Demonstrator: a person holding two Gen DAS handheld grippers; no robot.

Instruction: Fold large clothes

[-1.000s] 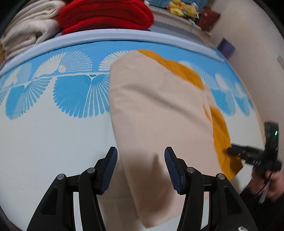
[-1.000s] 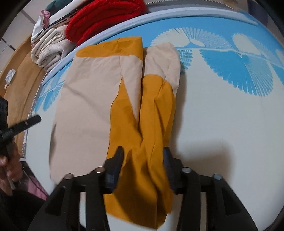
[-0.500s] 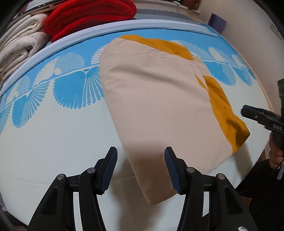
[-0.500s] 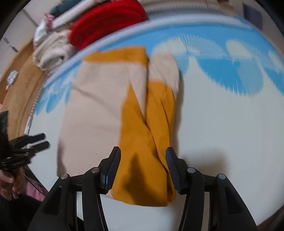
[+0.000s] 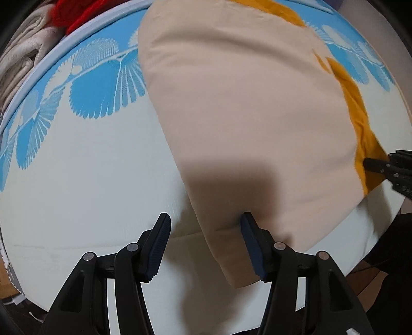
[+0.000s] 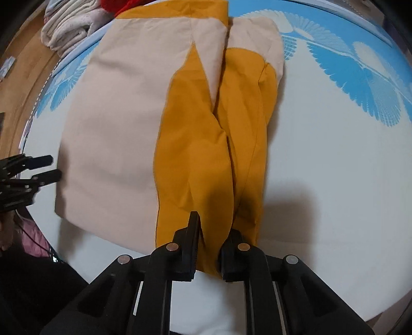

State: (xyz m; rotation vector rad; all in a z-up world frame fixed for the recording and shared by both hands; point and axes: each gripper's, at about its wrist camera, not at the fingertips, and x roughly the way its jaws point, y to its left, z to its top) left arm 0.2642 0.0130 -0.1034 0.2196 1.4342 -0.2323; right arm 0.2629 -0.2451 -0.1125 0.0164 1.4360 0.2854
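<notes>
A beige and mustard-orange garment [image 5: 247,108] lies flat on a white and blue patterned bed [image 5: 85,180]. My left gripper [image 5: 204,244] is open, its fingers straddling the garment's near beige corner, the right pad against the cloth. My right gripper [image 6: 209,247] is shut on the near end of the folded orange sleeves [image 6: 206,159]. The beige body [image 6: 123,113] lies to their left. Each gripper shows in the other's view: the right one [image 5: 386,165] at the orange edge, the left one [image 6: 38,167] at the beige edge.
Folded cream blankets [image 5: 23,59] and a red blanket [image 5: 74,13] are stacked beyond the bed's far edge. They also show in the right wrist view [image 6: 69,28]. A wooden floor [image 6: 23,77] lies left of the bed.
Both grippers have moved in closer to the garment's near edge. The right gripper has closed on the orange sleeve end. The left gripper now straddles the beige corner, still open.
</notes>
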